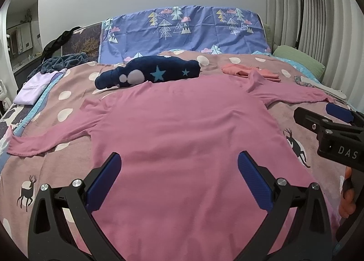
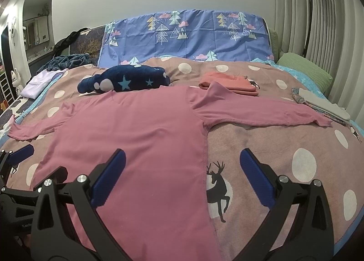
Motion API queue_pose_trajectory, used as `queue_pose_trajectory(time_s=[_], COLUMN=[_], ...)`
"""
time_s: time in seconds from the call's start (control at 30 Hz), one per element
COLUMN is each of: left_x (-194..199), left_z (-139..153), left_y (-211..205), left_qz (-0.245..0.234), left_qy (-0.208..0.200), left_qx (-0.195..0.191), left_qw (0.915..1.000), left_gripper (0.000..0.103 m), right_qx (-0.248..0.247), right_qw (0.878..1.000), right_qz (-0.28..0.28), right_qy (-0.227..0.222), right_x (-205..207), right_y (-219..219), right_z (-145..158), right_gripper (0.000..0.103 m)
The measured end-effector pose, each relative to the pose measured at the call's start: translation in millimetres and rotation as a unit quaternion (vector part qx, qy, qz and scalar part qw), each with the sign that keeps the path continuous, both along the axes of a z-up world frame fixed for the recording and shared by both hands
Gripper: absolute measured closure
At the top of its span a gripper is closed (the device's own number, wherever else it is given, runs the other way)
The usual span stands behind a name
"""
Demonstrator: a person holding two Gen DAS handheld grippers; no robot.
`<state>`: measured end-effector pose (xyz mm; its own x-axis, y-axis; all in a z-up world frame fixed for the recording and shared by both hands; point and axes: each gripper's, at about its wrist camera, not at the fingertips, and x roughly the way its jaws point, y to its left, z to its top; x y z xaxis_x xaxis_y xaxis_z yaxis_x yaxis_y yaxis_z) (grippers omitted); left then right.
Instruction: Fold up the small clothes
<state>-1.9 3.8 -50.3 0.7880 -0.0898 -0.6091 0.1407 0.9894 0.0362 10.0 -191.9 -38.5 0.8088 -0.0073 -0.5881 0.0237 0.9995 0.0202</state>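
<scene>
On the left wrist view: your left gripper hangs over the lower middle of the shirt, jaws spread wide, nothing between the pads. The shirt lies flat on the bedspread, hem toward you, collar toward the headboard, both sleeves out sideways; that layout looks meant to give a clean start for folding. Left sleeve runs toward the bed edge. Right sleeve runs toward the right gripper, which enters from the right edge; its jaws look parted, though only part of it shows, and it holds nothing visible. Beyond the collar, a navy star bundle lies close to or touching the shirt's top edge. An orange folded piece sits near the right shoulder. A lilac folded piece lies well apart at the far left. These appear set aside clear of the working area.

Right wrist view: your right gripper straddles the shirt's side seam, one finger over cloth, the other over the deer print on the bedspread. Jaws wide, empty. This placing suits a pinch at that edge or a reach up to the sleeve. Your left gripper's pad shows at the left edge. Folded pale cloths lie just past the cuff. No fold is made yet.
</scene>
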Motion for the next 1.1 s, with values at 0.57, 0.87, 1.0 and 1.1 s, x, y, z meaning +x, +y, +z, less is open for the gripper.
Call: queue_pose_trajectory(time_s=[0.57,0.87,1.0,1.1], left_x=[8,28,34,39], left_z=[-6,-27,-45,-54], left_y=[33,174,273,333], left_qz=[0.004,0.159,0.272,0.33], left_qy=[0.014,0.035,0.048,0.047], left_qx=[-0.076,-0.172,-0.205,-0.234], left_qw=[0.997,0.9716,0.9391,0.9134], left_gripper=[0.03,0.059,0.059,0.059], right_qx=[-0.002,0.014,0.012,0.009], right_qw=[0.999,0.998,0.997,0.998], right_qz=[0.034,0.056,0.05,0.042], right_qy=[-0.008,0.038,0.049,0.055], right_x=[-5,5,8,11], right_y=[0,-4,-6,-9], right_z=[-1,-21,-28,-32], right_gripper=[0.058,0.082,0.079,0.073])
